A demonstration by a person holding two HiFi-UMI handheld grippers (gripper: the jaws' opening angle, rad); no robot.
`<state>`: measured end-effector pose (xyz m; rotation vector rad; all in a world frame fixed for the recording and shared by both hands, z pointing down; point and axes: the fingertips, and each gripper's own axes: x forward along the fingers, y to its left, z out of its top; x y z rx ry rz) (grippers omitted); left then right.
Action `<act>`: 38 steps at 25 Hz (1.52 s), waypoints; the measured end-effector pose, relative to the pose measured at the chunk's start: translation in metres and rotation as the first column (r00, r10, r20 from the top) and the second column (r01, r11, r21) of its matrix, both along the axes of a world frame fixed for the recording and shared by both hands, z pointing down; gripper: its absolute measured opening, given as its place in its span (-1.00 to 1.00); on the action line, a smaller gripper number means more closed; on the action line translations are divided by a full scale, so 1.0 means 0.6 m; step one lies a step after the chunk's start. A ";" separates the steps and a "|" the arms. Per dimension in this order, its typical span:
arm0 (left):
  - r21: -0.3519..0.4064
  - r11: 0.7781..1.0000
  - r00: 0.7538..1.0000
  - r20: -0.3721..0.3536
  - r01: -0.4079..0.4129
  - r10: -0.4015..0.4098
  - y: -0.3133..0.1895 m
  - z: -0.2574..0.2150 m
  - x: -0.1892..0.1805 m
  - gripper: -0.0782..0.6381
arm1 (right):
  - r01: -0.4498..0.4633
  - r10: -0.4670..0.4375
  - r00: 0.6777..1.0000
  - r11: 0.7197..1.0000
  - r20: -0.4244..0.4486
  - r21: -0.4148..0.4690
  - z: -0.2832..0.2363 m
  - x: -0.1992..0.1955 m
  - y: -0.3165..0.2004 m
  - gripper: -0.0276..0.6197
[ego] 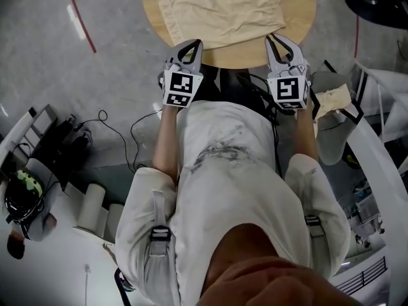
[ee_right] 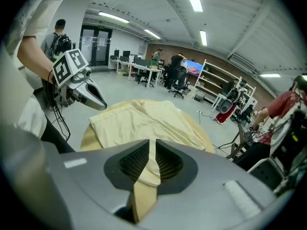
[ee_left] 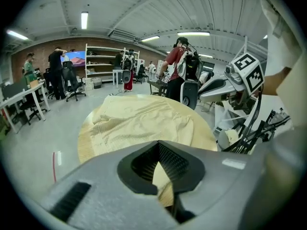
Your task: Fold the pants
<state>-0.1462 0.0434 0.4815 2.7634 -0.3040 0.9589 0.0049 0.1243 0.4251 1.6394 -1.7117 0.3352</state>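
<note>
1. Grey workshop floor (ego: 115, 62); one round wooden table (ego: 303, 24) stands before the person.
2. One pair of pale yellow pants (ego: 220, 11) lies spread on it (wrinkled, with the near edge at the jaws).
3. Two grippers: the left gripper (ego: 190, 44) is clamped tight on that edge; the right gripper (ego: 276, 40) is parted to a narrow slit, with cloth between its jaws.
4. Two marker cubes (ego: 179, 88), one per gripper, each with black-and-white squares.
</note>
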 end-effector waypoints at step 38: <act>-0.118 0.986 0.976 0.172 -0.115 0.134 0.042 0.163 -0.006 -0.24 | 0.118 -0.115 0.993 0.955 0.029 -0.273 0.195 0.059 0.015 -0.35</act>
